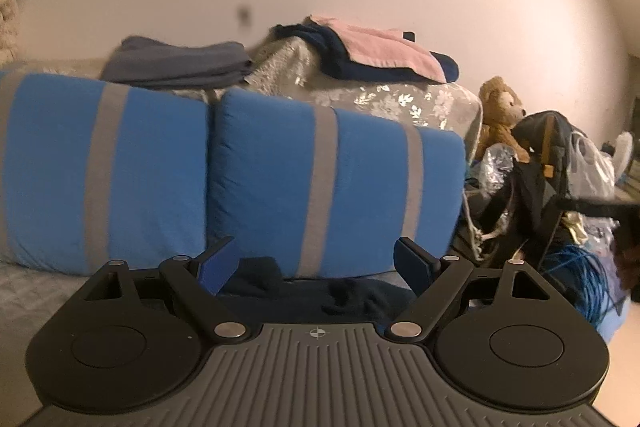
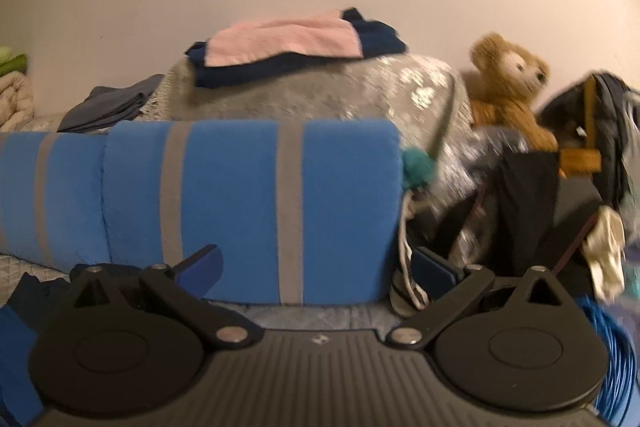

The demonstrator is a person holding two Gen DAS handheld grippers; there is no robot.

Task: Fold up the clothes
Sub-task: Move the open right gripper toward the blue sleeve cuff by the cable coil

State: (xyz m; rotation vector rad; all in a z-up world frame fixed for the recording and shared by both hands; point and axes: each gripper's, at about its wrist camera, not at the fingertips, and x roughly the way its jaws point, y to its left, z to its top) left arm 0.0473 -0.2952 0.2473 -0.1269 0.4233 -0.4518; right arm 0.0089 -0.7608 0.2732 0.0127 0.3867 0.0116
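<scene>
- Left tongs [image 1: 316, 263] spread, empty; the dark navy garment [image 1: 320, 293] lies rumpled on the bed just ahead, between the fingers.
- Right tongs [image 2: 316, 267] spread, empty; that garment lies toward their left.
- Left hand nearer.
- Behind: blue striped cushions [image 1: 328, 187], folded pink-and-navy stack [image 1: 384, 59].

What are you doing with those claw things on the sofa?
Folding clothes. Both claws are open and holding nothing right now. The left claw hovers over a rumpled dark garment lying in front of the blue striped cushions. The right claw points at the same cushions. A pink and navy folded pile sits up behind, near a teddy bear.
</scene>
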